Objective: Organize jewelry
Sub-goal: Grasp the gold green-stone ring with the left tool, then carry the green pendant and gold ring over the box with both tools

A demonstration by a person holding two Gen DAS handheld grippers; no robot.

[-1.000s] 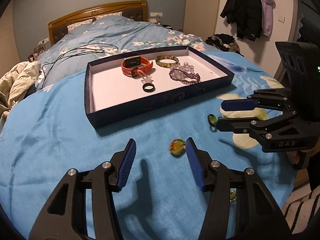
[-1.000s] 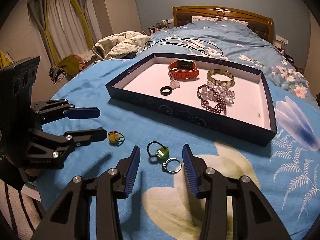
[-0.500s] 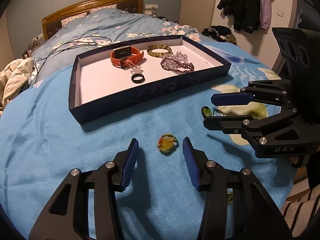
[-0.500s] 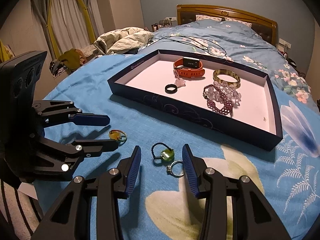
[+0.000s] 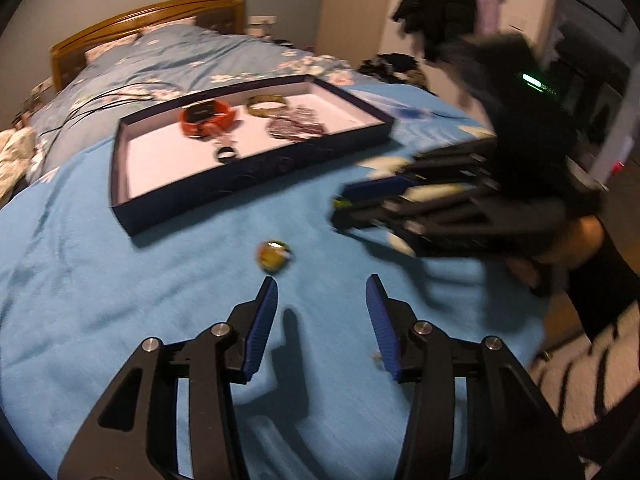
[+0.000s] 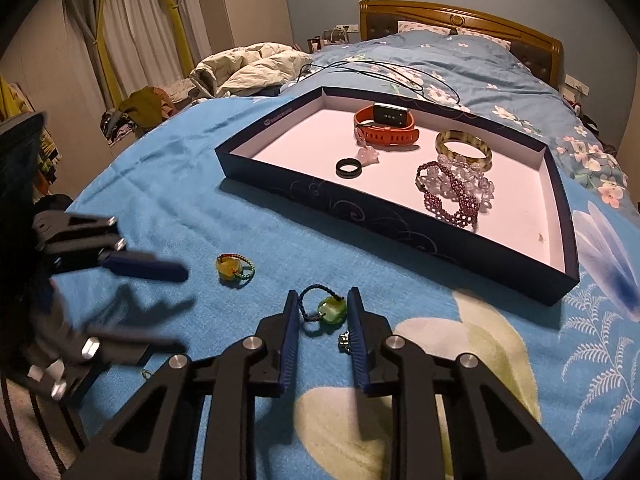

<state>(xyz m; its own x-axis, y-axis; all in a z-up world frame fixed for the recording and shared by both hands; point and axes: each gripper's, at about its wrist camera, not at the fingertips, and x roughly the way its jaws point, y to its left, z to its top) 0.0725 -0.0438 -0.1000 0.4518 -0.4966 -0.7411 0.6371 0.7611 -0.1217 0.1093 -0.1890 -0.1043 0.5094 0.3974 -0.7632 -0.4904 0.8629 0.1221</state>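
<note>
A navy tray (image 6: 400,216) (image 5: 168,208) lies on the blue cloth with an orange watch (image 6: 386,124), a black ring (image 6: 349,168), a yellow bangle (image 6: 464,150) and purple bead bracelets (image 6: 452,196) in it. My right gripper (image 6: 322,320) is open, its fingers either side of a green bead ring (image 6: 330,310) on a dark cord; a small silver ring (image 6: 344,340) lies by the right finger. My left gripper (image 5: 322,300) is open, just short of a yellow bead ring (image 5: 274,256) (image 6: 232,266). The left wrist view is blurred.
Black cables (image 6: 384,70) lie on the floral bedspread behind the tray. A crumpled quilt (image 6: 248,68) lies at the far left. Dark coats (image 5: 440,8) hang on the wall. A tiny green ring (image 6: 146,373) lies near the cloth's front edge.
My right gripper has narrowed and moved forward around the green bead ring. My left gripper has swung right and back, so the yellow bead ring now lies ahead of its left finger.
</note>
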